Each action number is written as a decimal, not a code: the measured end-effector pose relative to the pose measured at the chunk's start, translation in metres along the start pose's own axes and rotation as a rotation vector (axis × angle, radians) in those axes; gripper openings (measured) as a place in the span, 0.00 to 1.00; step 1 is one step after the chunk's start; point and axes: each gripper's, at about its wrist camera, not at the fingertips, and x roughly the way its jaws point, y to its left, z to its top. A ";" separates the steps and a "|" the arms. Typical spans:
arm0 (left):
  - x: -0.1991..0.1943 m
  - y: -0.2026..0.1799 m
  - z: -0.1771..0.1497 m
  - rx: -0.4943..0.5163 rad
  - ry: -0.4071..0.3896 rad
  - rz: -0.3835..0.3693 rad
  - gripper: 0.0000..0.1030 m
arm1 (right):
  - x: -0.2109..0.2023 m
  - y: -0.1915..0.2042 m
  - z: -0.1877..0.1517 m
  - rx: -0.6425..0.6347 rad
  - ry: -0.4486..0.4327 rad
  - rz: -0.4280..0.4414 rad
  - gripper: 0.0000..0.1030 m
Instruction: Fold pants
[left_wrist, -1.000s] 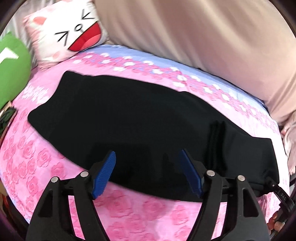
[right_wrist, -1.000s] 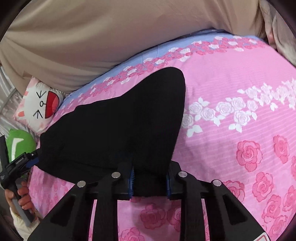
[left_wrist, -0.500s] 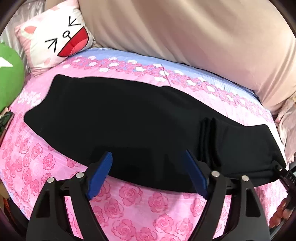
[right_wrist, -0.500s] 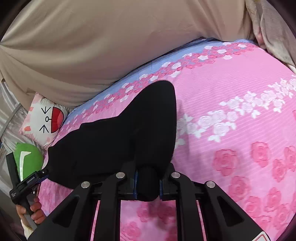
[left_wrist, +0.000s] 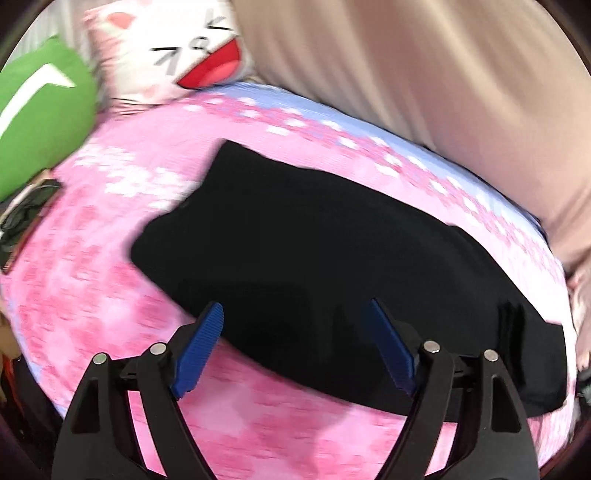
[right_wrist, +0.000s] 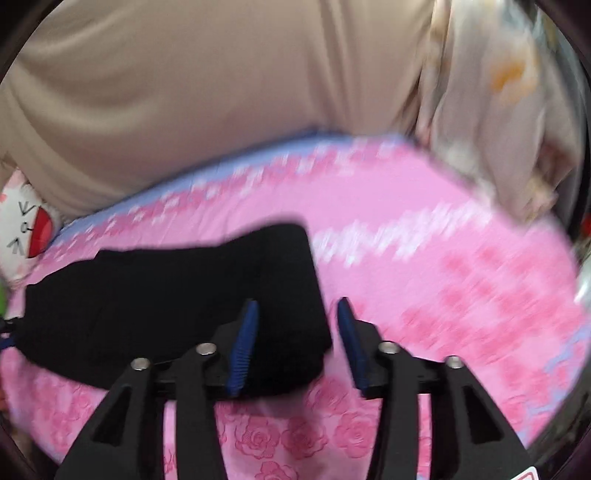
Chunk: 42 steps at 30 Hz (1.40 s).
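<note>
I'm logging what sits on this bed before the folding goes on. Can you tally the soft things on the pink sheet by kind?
Black pants, lying flat on the pink rose-print sheet: 1
White cat-face pillow: 1
Green cushion with a white mark: 1
Total: 3

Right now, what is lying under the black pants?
The black pants lie on the pink rose-patterned bedsheet, which shows all around them. The part of the sheet beneath the pants is covered, so anything else under them cannot be seen.
</note>
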 end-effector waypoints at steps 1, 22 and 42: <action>-0.001 0.006 0.001 -0.003 -0.007 0.018 0.81 | -0.014 0.017 0.003 -0.068 -0.040 0.007 0.56; 0.020 0.118 0.013 -0.235 0.032 -0.067 0.84 | 0.076 0.234 -0.008 -0.356 0.214 0.348 0.17; -0.006 0.008 0.066 0.011 -0.178 -0.092 0.15 | 0.049 0.149 -0.012 -0.122 0.202 0.349 0.51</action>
